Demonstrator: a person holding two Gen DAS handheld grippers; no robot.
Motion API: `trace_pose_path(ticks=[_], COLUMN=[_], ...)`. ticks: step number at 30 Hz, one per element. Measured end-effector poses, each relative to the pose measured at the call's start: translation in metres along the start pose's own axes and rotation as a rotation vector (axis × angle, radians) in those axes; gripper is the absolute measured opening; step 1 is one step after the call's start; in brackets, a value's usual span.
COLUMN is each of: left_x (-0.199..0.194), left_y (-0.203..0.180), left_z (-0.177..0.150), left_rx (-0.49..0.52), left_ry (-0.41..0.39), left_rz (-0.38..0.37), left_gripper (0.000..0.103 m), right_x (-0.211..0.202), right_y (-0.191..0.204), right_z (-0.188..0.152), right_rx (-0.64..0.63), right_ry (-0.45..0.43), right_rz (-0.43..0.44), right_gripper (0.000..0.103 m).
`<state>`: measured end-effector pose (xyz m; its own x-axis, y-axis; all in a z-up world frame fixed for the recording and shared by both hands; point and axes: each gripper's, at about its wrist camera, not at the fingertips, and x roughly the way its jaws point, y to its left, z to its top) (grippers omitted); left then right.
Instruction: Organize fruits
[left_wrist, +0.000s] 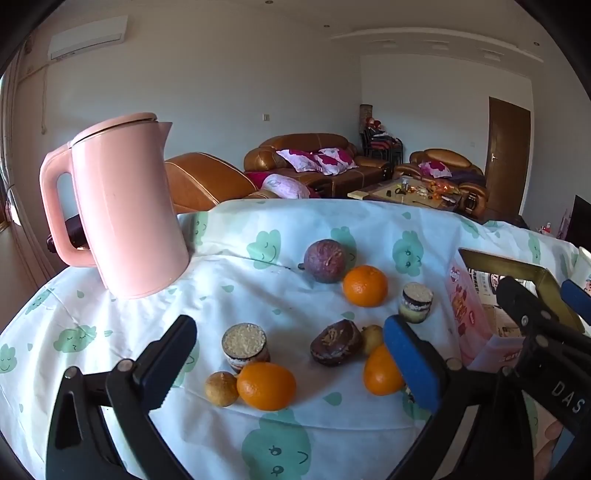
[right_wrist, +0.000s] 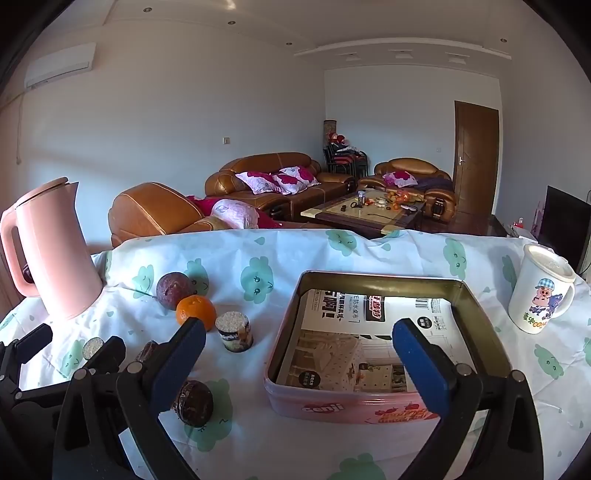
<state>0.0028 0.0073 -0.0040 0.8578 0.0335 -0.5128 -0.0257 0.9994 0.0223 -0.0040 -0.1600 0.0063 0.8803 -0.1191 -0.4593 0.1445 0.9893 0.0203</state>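
**Both grippers spread above the scattered fruit, tin not yet filled**

Left gripper (left_wrist: 291, 354) is held spread and empty over the cluster of fruit on the surface (left_wrist: 258, 280); the right gripper (right_wrist: 299, 354) is likewise spread and empty, poised at the near rim of the tin (right_wrist: 476, 321). No fruit is seen inside the tin, only printed paper, so sorting is judged barely begun.

The nearest orange (left_wrist: 266, 386) is best approached from above, with the fingers closed across its widest part, since its smooth round skin may roll on the loose cloth. A small brownish fruit (left_wrist: 221, 388) touches it and should be left undisturbed. The passion fruit (left_wrist: 325, 261) looks dull, purple and slightly mottled. The round layered cakes (left_wrist: 245, 347) appear soft and crumbly and are not fruit. A rigid pink kettle (left_wrist: 122, 206) stands well apart.
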Motion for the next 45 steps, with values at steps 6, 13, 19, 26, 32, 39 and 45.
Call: trace_pose_path(ticks=[6, 13, 19, 26, 32, 39, 45], left_x=[0.000, 0.000, 0.000, 0.001, 0.004, 0.005, 0.006], left_y=[0.001, 0.000, 0.002, 0.002, 0.001, 0.005, 0.040], left_z=[0.000, 0.001, 0.001, 0.000, -0.001, 0.001, 0.016], left_rx=[-0.005, 0.002, 0.005, 0.007, 0.012, 0.032, -0.009], left_ry=[0.004, 0.004, 0.007, 0.013, 0.030, 0.027, -0.006], left_rz=[0.021, 0.046, 0.051, 0.052, 0.051, 0.039, 0.118], left_gripper=[0.103, 0.103, 0.103, 0.103, 0.103, 0.103, 0.103], right_x=[0.002, 0.004, 0.003, 0.003, 0.004, 0.005, 0.002], right_y=[0.000, 0.002, 0.001, 0.000, -0.001, -0.001, 0.017], right_z=[0.000, -0.003, -0.003, -0.003, -0.005, -0.006, -0.007], right_rx=[-0.003, -0.006, -0.011, -0.010, -0.009, -0.023, -0.113], right_ry=[-0.004, -0.002, -0.009, -0.009, -0.003, 0.010, 0.013], right_rz=[0.005, 0.000, -0.005, -0.005, -0.005, 0.011, 0.074], right_gripper=[0.102, 0.102, 0.102, 0.102, 0.102, 0.102, 0.068])
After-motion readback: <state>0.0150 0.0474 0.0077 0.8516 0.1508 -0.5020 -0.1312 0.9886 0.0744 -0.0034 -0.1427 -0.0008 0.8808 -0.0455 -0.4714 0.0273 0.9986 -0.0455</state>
